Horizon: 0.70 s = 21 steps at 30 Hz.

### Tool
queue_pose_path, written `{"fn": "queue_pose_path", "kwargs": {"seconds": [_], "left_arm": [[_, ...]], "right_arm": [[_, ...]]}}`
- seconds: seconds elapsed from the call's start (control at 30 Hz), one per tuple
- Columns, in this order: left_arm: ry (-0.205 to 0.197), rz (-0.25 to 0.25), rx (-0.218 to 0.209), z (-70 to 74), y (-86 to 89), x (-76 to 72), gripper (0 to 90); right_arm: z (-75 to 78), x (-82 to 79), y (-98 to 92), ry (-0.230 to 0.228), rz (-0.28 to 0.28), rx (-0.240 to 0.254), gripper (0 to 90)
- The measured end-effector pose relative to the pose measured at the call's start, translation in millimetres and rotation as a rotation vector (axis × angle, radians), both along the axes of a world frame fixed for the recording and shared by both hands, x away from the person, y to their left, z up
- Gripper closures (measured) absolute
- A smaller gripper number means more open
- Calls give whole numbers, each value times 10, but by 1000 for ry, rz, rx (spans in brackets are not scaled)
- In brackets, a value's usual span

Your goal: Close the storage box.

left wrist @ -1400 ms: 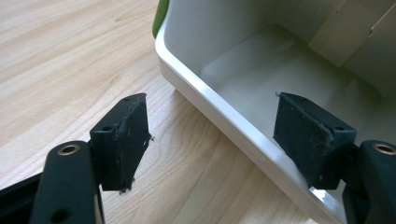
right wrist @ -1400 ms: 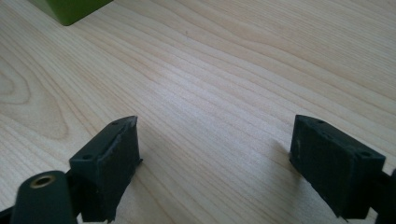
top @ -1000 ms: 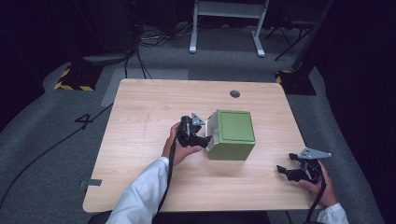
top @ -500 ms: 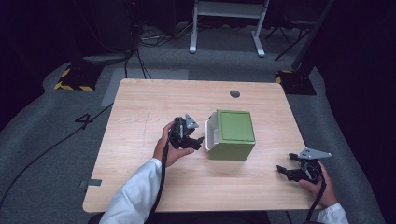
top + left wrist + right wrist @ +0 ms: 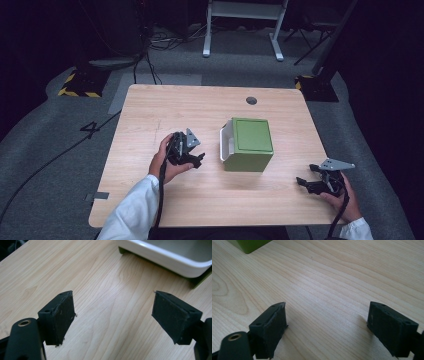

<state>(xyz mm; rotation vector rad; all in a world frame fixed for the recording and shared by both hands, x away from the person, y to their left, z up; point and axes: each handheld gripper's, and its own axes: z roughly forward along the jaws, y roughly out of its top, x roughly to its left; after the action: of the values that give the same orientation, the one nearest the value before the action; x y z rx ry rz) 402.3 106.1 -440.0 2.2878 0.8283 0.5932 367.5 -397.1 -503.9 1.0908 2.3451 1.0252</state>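
Note:
A green box (image 5: 254,141) lies on its side near the middle of the wooden table (image 5: 190,107), its white-rimmed opening (image 5: 226,145) facing left. My left gripper (image 5: 198,159) hovers a short way left of that opening, apart from it. Its jaws have just been opening, with nothing between them. In the left gripper view the left gripper (image 5: 112,293) is open over bare wood, with the white rim (image 5: 165,257) ahead at the upper right. My right gripper (image 5: 305,183) rests open near the table's front right corner. In the right gripper view the right gripper (image 5: 328,305) frames bare wood, with the box's corner (image 5: 249,245) far off.
A round cable hole (image 5: 251,100) sits in the tabletop behind the box. Beyond the table are grey floor, loose cables (image 5: 165,42) and a white metal frame (image 5: 242,22). The table's right edge runs close to my right hand (image 5: 345,202).
My left gripper has drawn back from the box's white opening, leftward and toward the person, and its jaws stand wider. The box and the right gripper have not moved.

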Motion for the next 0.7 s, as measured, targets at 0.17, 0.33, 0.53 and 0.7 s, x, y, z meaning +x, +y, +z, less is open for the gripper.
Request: {"fn": "queue_pose_path", "kwargs": {"seconds": [0.17,0.33,0.53,0.7], "left_arm": [[1,10,21,-14,101,-39,185],[-10,37,64,-70,240,-120,185],[-9,54,67,-108,385,-184,185],[-13,79,98,-165,572,-290,186]], "right_arm": [[0,0,0,0,0,0,156],[0,0,-1,1,0,1,156],[0,0,0,2,-3,2,156],[0,0,-1,3,-3,2,156]]}}
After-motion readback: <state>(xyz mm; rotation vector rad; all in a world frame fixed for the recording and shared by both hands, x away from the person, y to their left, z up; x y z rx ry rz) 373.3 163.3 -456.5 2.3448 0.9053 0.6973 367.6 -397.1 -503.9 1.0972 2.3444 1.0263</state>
